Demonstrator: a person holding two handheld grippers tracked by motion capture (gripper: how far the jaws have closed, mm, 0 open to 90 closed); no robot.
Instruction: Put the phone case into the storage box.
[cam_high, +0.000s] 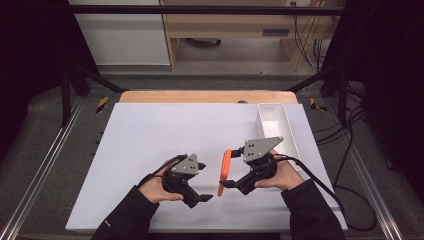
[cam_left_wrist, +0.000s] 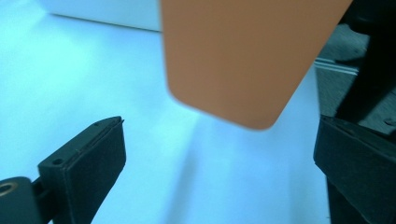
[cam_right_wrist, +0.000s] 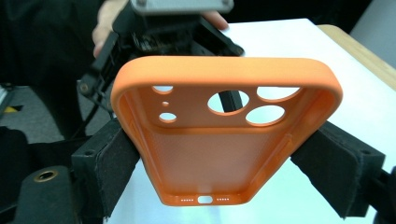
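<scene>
An orange phone case (cam_high: 226, 170) hangs above the white tabletop (cam_high: 150, 135), held edge-up. My right gripper (cam_high: 231, 168) is shut on it, one pad on each long side. In the right gripper view the case (cam_right_wrist: 224, 140) turns its hollow inside to the camera, lens cut-outs at the far end and charging port near, between my right gripper (cam_right_wrist: 229, 156) jaws. My left gripper (cam_high: 204, 181) stands open just left of the case and touches nothing. In the left gripper view the case's flat back (cam_left_wrist: 243, 56) hangs beyond the wide-set jaws of my left gripper (cam_left_wrist: 219, 140).
A long white bin (cam_high: 277, 125) stands at the right side of the tabletop, behind my right hand. The table's wooden edge (cam_high: 200, 96) runs along the back. Metal frame rails and cables lie to both sides on the floor.
</scene>
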